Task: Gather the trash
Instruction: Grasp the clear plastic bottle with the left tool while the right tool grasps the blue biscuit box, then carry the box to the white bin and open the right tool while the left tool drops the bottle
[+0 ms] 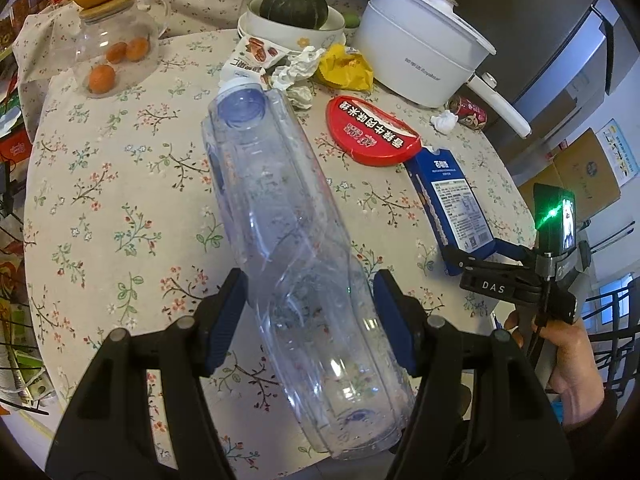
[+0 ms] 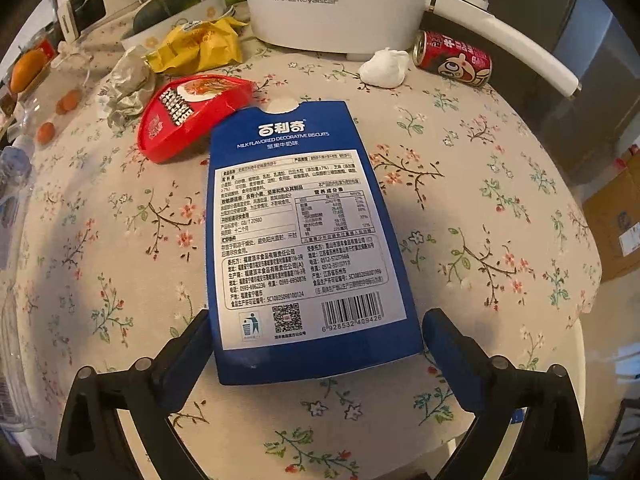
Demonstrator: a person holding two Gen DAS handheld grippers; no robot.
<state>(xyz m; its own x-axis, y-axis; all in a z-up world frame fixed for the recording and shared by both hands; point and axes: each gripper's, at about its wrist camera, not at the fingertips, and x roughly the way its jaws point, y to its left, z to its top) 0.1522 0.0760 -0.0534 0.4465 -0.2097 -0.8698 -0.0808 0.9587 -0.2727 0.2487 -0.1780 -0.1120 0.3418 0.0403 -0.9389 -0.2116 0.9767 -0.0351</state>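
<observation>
Home kitchen: floral tablecloth (image 1: 120, 208), cooking pot (image 1: 420, 52), squash (image 1: 294, 6).

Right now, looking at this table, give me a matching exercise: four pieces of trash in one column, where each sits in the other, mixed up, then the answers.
Things:
1. clear bottle
2. blue box
3. red can
4. yellow wrapper

Places:
A. lying on its side under the white pot's handle
B. between the open jaws of the right gripper
C. crumpled beside the bowl holding the green squash
D. between the open jaws of the left gripper

Pairs: 1-D, 2-B, 3-A, 4-C
</observation>
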